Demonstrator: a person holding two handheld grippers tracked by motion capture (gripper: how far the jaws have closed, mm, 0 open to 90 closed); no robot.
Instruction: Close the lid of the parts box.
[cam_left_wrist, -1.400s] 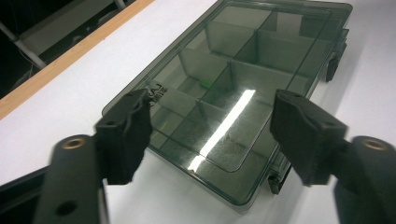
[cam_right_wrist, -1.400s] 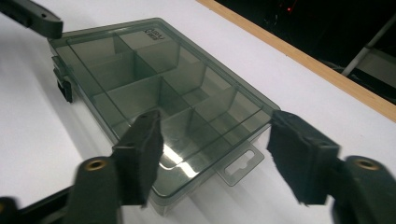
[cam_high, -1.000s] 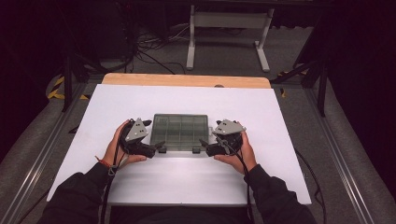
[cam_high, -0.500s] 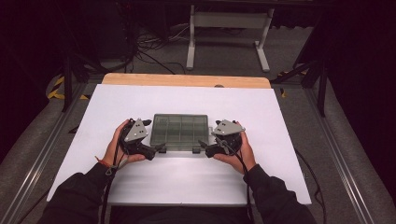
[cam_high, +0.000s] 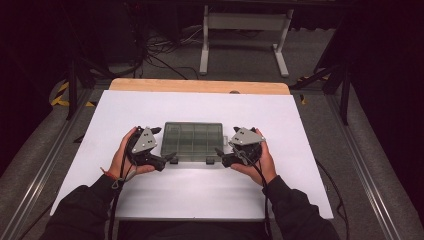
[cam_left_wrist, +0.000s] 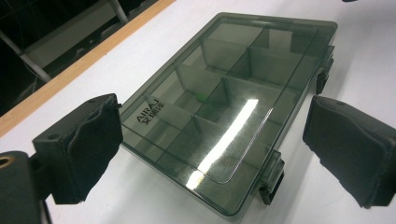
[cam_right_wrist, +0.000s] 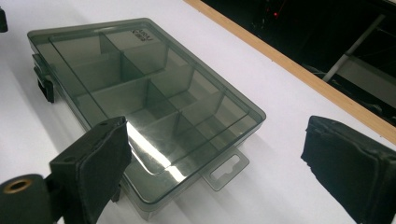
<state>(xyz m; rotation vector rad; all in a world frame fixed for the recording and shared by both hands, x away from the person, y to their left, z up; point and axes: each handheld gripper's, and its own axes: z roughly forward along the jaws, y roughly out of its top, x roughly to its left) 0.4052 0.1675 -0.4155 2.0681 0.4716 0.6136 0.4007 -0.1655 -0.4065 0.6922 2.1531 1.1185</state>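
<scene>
Near the person, the left gripper and the right gripper sit on the white table, one at each end of a grey plastic box. Both have their jaws wide apart and hold nothing. The box lies flat between them with its lid shut, and a tiny green bit shows inside.

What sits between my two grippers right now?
The closed compartment box lies between the left gripper and right gripper, seen in the high view.
</scene>
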